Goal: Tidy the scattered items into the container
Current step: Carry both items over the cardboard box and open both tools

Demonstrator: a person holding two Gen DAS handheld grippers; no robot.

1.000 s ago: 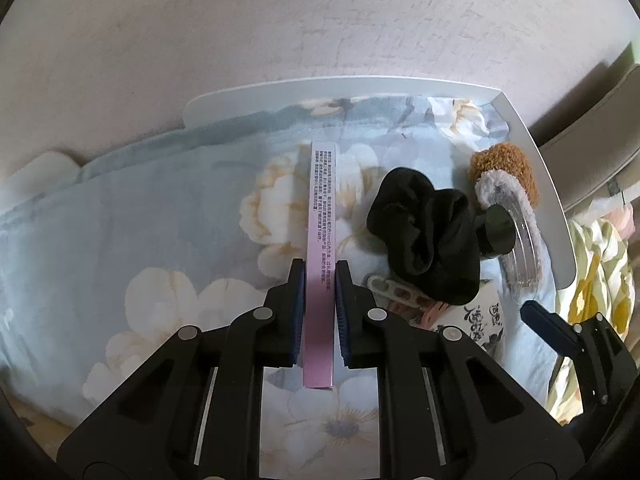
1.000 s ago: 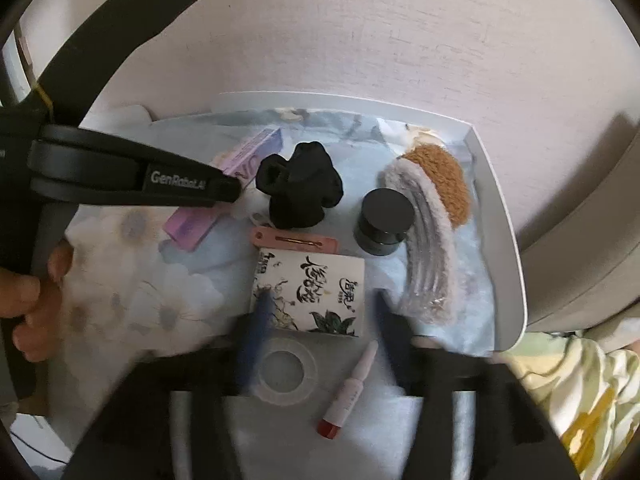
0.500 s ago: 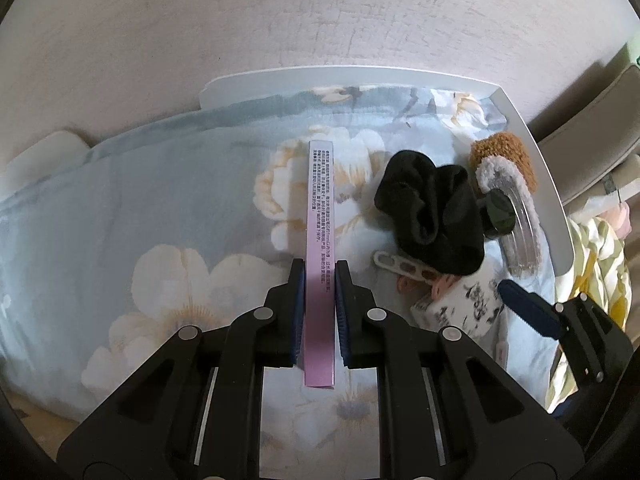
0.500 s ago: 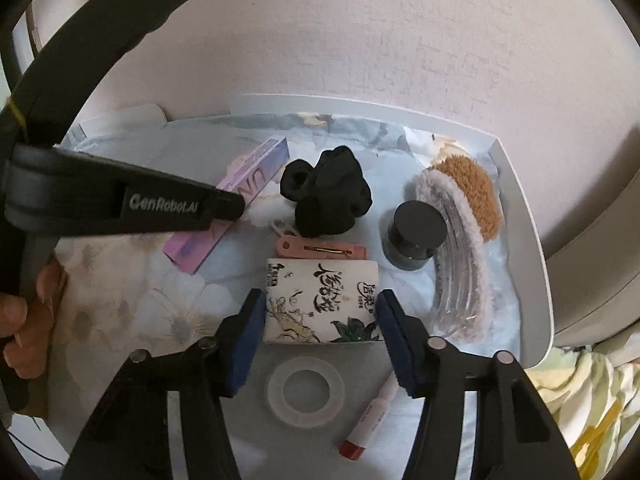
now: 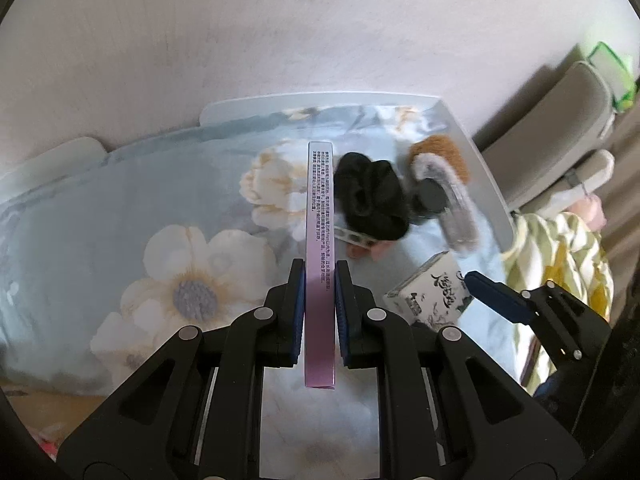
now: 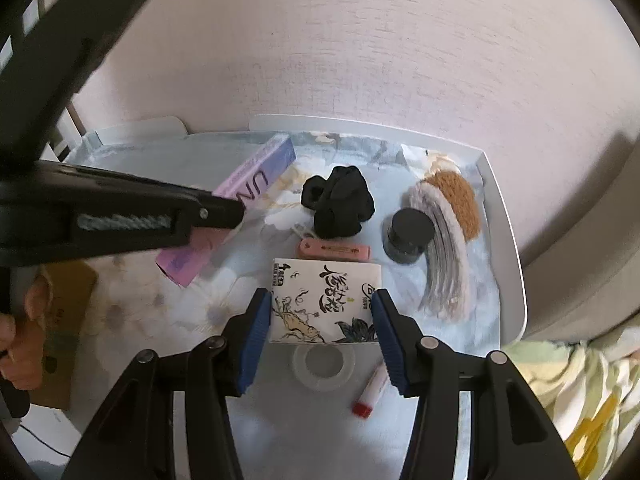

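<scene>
Cloth: pale blue, cream flowers with grey centres. Long box: pink fading to lilac, dark print. Tissue pack: white, black brush lettering and ink drawing. Scrunchie: black. Jar: black. Hair clip: salmon pink. Headband: tan and grey. Tray: white. Gripper pads: blue.

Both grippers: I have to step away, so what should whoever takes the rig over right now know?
Left gripper: jaws shut on the pink box, held above the floral cloth.
Right gripper: jaws against both sides of the tissue pack.
On the cloth: black scrunchie, pink hair clip, black jar, brush, tape roll, small tube.
No container identifiable; nothing visibly stowed. All items remain.
</scene>
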